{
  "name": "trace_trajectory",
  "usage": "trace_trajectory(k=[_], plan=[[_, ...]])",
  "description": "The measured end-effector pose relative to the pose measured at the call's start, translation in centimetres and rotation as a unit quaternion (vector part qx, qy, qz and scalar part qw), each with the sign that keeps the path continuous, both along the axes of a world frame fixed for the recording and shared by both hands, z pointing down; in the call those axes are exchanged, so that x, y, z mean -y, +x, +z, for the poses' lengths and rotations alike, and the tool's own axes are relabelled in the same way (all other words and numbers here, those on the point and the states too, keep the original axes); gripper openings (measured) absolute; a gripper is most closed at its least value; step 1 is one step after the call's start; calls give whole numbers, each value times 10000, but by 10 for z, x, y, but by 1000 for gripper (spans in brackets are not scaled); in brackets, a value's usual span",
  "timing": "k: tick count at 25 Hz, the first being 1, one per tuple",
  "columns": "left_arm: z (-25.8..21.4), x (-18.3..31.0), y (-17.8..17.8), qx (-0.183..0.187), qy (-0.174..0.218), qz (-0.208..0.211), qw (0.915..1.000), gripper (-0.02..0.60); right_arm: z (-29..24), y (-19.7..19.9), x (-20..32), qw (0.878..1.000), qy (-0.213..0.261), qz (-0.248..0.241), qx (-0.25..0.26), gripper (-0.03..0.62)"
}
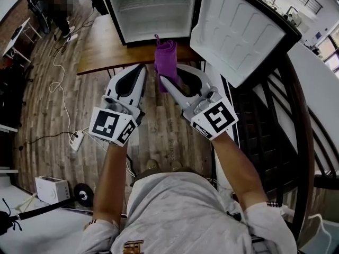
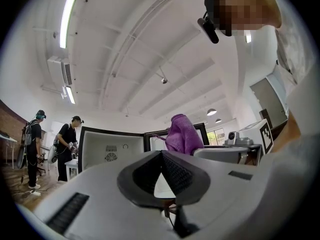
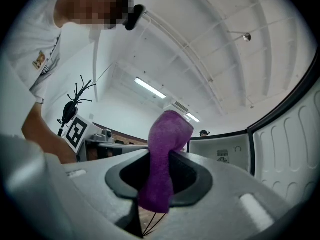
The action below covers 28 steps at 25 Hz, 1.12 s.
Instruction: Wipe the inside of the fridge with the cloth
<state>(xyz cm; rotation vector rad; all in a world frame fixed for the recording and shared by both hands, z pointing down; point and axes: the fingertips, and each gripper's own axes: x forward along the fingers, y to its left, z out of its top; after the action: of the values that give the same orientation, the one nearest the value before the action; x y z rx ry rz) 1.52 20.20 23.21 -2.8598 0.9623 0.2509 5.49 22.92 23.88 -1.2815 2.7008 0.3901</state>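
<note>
Because pinched only along a narrow band by the right claw [image 1: 165, 82], shut tight on the cloth [image 1: 165, 57], may slip free once dragged hard across a wall or shelf. Stands as a purple roll above the jaws, upper centre of the frame, just in front of the fridge [image 1: 153, 9] and not yet inside. Left claw [image 1: 142, 67]: jaws together, nothing between them, just left of the cloth. Likely to wipe with the tip alone while rolled rather than spread. Could knock the door [image 1: 238, 30], swung open at upper right, on a wide reach.

Rests on a wooden desk [image 1: 100, 49], upper left to centre; might shift there under a firm push. Below, plank floor [image 1: 47, 115] with loose cables [image 1: 58, 83] and a power strip [image 1: 77, 139] at left: a trip risk when stepping closer. Dark chair [image 1: 265, 115] at right. Other people [image 2: 67, 144] at far left of the left claw view, under a white ceiling [image 2: 150, 44] with strip lights.
</note>
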Motion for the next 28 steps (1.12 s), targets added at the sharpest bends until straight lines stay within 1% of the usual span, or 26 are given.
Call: trace_trajectory(k=[6, 13, 17, 21, 28], plan=[[5, 2, 5, 26, 12, -136, 9999, 0, 1, 6, 5, 9999, 38, -138, 1, 106], [1, 39, -1, -45, 27, -296, 9995, 0, 2, 2, 38, 9997, -3, -249, -40, 106], [5, 72, -2, -27, 78, -292, 9995, 0, 8, 0, 70, 9997, -19, -244, -66, 106], [16, 125, 3, 18, 103, -319, 9994, 0, 19, 4, 122, 9997, -30, -257, -37, 106], [7, 186, -29, -37, 138, -182, 9997, 0, 9, -34, 180, 9997, 4, -113, -218, 106]])
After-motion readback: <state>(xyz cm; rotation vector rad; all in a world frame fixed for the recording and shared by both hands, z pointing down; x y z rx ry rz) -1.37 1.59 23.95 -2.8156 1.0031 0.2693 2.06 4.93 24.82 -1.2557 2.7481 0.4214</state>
